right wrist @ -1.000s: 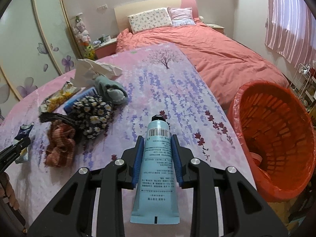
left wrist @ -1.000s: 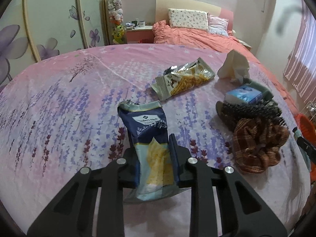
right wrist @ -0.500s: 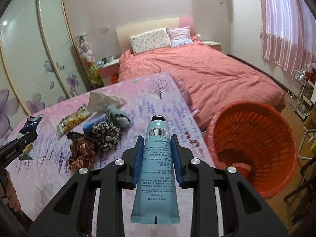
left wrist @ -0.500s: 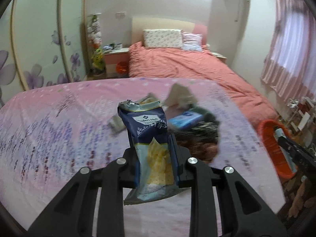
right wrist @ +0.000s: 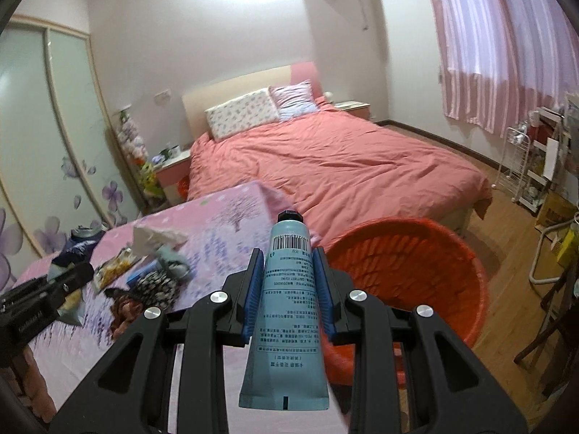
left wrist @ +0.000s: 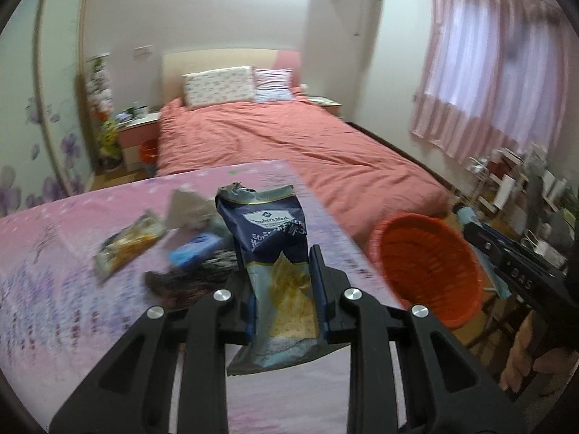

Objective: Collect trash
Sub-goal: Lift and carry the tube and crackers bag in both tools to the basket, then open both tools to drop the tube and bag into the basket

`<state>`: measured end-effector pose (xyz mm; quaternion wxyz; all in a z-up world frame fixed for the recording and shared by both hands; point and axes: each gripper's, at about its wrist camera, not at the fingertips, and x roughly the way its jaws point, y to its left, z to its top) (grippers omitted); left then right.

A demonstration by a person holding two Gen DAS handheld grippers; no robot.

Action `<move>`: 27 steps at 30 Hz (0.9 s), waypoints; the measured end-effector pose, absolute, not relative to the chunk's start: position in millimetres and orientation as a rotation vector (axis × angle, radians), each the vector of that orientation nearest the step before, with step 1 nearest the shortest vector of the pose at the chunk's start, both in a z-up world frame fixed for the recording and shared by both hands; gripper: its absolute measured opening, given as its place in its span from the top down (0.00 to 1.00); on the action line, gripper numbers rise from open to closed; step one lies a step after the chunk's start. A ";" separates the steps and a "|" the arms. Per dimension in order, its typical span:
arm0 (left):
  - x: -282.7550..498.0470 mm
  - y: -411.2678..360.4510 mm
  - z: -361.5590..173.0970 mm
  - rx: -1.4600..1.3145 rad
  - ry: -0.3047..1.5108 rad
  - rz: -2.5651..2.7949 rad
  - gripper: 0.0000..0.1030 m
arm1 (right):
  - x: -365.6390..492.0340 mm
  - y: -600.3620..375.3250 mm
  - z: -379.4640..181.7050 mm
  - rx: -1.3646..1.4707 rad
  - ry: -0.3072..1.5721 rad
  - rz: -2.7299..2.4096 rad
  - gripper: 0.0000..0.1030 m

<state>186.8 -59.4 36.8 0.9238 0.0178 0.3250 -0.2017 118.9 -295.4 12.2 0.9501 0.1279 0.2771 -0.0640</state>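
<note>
My left gripper (left wrist: pixel 280 271) is shut on a dark blue snack bag (left wrist: pixel 269 238), held upright above the pink table. My right gripper (right wrist: pixel 289 271) is shut on a light blue tube (right wrist: pixel 287 303), held above the table's right edge beside the orange basket (right wrist: pixel 416 275). The basket also shows in the left wrist view (left wrist: pixel 427 260), right of the table, with the right gripper (left wrist: pixel 506 253) beyond it. A yellow snack wrapper (left wrist: pixel 126 246), a crumpled tissue (left wrist: pixel 186 206) and a blue packet (left wrist: pixel 195 251) lie on the table.
Hair scrunchies (right wrist: pixel 144 289) lie among the table items. A bed with a salmon cover (right wrist: pixel 343 166) stands behind the table. A white wire rack (right wrist: pixel 532 166) and a chair (right wrist: pixel 550 253) stand at the right on the wooden floor.
Both grippers have risen and swung right toward the orange basket, each still holding its item. The basket now looms larger in both views.
</note>
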 end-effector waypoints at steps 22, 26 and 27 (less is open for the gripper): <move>220.3 -264.7 -24.8 0.094 0.785 -0.758 0.64 | 142.0 -412.3 -29.9 0.440 0.585 -0.267 0.72; 232.5 -272.0 -43.1 0.120 0.822 -0.711 0.45 | 148.3 -422.3 -47.1 0.480 0.625 -0.267 0.54; 234.6 -269.3 -46.7 0.122 0.828 -0.701 0.44 | 147.4 -423.4 -49.8 0.482 0.631 -0.272 0.48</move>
